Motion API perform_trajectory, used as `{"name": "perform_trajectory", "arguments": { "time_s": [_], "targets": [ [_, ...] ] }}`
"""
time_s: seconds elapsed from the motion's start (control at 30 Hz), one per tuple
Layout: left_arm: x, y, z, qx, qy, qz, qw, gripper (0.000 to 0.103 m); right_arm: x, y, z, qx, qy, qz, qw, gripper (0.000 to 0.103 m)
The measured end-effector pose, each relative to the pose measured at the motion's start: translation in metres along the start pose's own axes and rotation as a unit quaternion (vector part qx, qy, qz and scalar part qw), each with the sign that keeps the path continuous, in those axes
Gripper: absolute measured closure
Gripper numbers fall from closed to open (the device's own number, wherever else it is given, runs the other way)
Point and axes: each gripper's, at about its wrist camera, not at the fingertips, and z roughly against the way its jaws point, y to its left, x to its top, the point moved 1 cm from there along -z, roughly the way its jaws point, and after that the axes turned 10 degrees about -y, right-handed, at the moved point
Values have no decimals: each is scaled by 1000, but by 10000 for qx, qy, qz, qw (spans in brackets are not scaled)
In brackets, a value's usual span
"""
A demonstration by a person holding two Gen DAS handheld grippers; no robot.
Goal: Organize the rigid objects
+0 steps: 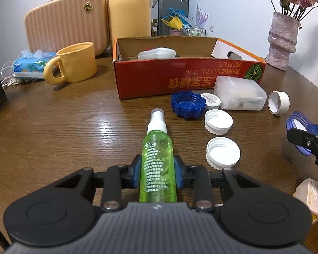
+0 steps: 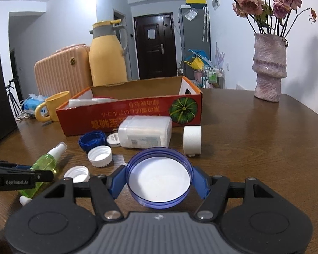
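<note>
Two grippers grip: the left gripper (image 1: 158, 170) clamps the green spray bottle (image 1: 158, 160) lying on the table (image 1: 74, 131); the right gripper (image 2: 159, 180) pinches a blue lid (image 2: 159, 177). Beyond lie two white caps (image 1: 222, 153), then the red cardboard box (image 1: 180, 80); bare tabletop lies left.

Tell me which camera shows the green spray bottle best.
The left wrist view: the green spray bottle lies centred, label readable, clamped between the left tongs. The right wrist view shows it only at the left edge, partly hidden behind the left tongs.
</note>
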Motion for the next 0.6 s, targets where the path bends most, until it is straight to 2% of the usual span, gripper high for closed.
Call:
{"name": "perform_trajectory", "arguments": {
  "time_s": [0.2,0.6],
  "targets": [
    [3,-1,12,-21,-237,10,9997,72,2,3,1,41,-120,46,9999,38],
    [27,-3,49,-165,-856,133,9961,72,23,11,18,172,-695,63,9974,38]
  ]
}}
